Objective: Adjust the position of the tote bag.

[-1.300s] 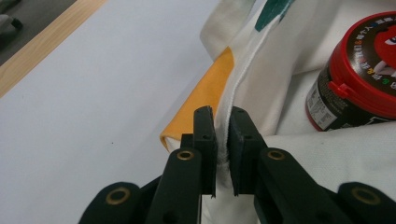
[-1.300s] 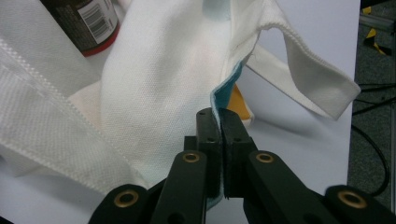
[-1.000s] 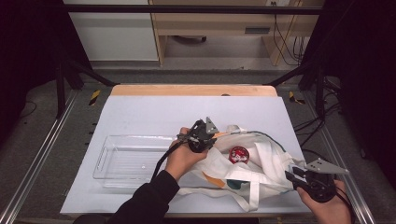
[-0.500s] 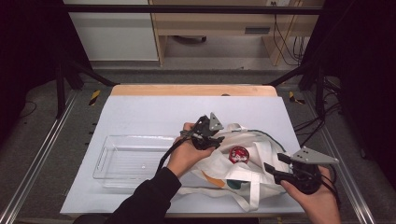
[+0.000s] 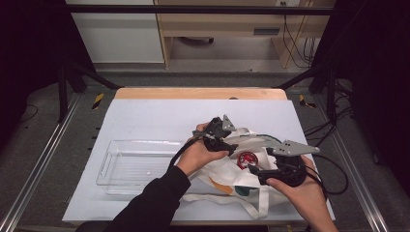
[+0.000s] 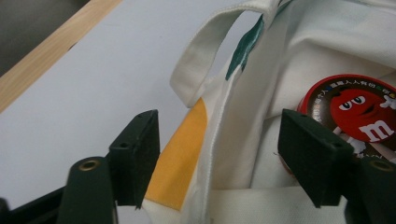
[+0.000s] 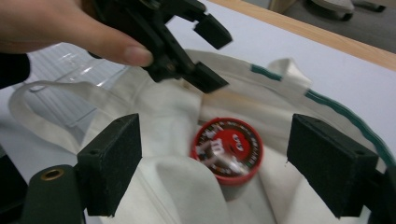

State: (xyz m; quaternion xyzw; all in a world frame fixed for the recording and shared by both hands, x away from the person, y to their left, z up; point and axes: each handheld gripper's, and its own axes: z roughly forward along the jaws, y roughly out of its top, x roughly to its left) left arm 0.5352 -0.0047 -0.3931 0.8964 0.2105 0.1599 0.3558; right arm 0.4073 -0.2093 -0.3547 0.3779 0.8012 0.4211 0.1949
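A white cloth tote bag (image 5: pixel 223 175) lies on the table's right half, its mouth open. Inside rests a round red tin (image 5: pixel 246 158) with a cartoon candy face on its lid (image 7: pixel 227 149). My left gripper (image 5: pixel 226 141) hovers at the bag's far rim. Its jaws are open and straddle the hem (image 6: pixel 219 140) with its yellow and green trim, and the tin (image 6: pixel 355 107) is just beyond the right jaw. My right gripper (image 5: pixel 256 171) points left into the bag, open wide, with the tin ahead of its jaws (image 7: pixel 233 163). The left gripper (image 7: pixel 187 42) shows beyond.
A clear plastic tray (image 5: pixel 121 169) sits empty left of the bag on the pale grey tabletop (image 5: pixel 159 116). A wooden strip (image 5: pixel 193 93) runs along the table's far edge. Bag straps (image 5: pixel 227 199) trail toward the front edge. Black cables (image 5: pixel 333 169) hang off the right side.
My right gripper has moved left and forward from the table's right front corner to the bag's mouth, facing the tin. The left gripper has stayed at the bag's rim.
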